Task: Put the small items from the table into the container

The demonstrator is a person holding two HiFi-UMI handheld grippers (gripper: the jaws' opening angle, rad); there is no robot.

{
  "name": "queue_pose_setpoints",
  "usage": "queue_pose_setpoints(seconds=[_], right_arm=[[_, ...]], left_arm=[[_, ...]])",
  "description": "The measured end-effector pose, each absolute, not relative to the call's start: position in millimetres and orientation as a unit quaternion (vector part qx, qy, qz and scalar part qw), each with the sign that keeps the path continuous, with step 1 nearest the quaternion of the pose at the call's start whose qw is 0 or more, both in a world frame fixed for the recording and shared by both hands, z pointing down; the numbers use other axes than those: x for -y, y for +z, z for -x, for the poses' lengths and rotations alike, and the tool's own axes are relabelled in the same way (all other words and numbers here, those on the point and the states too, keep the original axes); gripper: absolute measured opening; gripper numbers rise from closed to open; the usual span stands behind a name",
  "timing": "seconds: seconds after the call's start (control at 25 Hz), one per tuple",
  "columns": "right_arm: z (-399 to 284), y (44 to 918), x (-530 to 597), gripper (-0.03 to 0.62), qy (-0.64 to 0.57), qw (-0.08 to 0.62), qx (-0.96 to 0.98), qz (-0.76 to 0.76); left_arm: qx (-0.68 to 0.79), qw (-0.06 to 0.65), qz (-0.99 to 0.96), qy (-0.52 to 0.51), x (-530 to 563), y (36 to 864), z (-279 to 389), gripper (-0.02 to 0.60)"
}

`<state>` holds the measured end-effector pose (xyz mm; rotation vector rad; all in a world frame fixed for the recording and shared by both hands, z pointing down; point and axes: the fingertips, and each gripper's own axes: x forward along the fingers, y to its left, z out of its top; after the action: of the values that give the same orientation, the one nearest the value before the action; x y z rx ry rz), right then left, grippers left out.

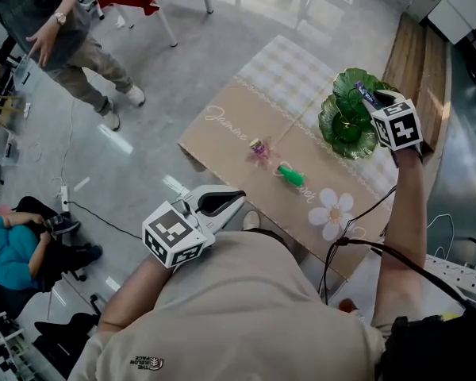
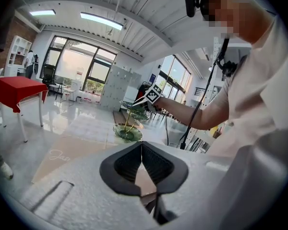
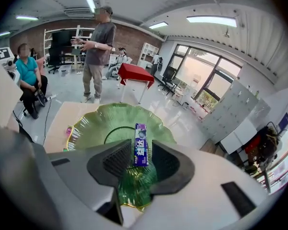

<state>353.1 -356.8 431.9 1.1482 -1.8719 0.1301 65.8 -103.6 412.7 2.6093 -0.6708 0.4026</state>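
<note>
Room: bright hall, glossy grey floor; table (image 1: 222, 133) under a tan printed cloth.
Gum (image 3: 141, 145): slim purple pack, likely light, stiff and slick; best pinched across its flat sides. It hangs above the dish.
Right gripper (image 3: 141, 140): jaws parted around the gum, pads seemingly not pressing.
Dish (image 3: 110, 121): ruffled green glass, tiered, fragile.
Left gripper (image 2: 142, 147): jaws together, empty.
Table items: pink piece (image 1: 259, 149), green piece (image 1: 290, 175).

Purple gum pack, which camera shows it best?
Right gripper view: the purple gum pack stands large between the jaws, above the green dish. Head view shows only a sliver; left gripper view, nothing discernible.
</note>
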Motion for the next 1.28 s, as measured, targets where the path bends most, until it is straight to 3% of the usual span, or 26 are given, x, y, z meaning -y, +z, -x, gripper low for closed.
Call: queue_pose_setpoints(seconds=[0.32,0.56,0.76,1.28], right_arm=[[-343.8,390.9,327.4,0.139,0.032,0.394,0.761,-0.515],[-307.8,375.2,267.0,0.079,0.040,0.330,0.772,-0.541],[-263.2,383.0,201.4,0.025,0.058,0.290,0.786,-0.543],[-117.2,431.3,43.0,0.020,0.127,0.225,0.824,-0.504]], left_arm=[[0.229,0.202,-0.942,0.142,94.7,406.7,-47.1,0.008],[0.211,0.196,-0.947,0.139,77.5,402.4,-26.0,0.008],[0.189,0.192,-0.953,0.138,55.0,400.6,-5.9,0.008],[0.151,0.183,-0.962,0.133,-8.5,399.6,48.1,0.008]])
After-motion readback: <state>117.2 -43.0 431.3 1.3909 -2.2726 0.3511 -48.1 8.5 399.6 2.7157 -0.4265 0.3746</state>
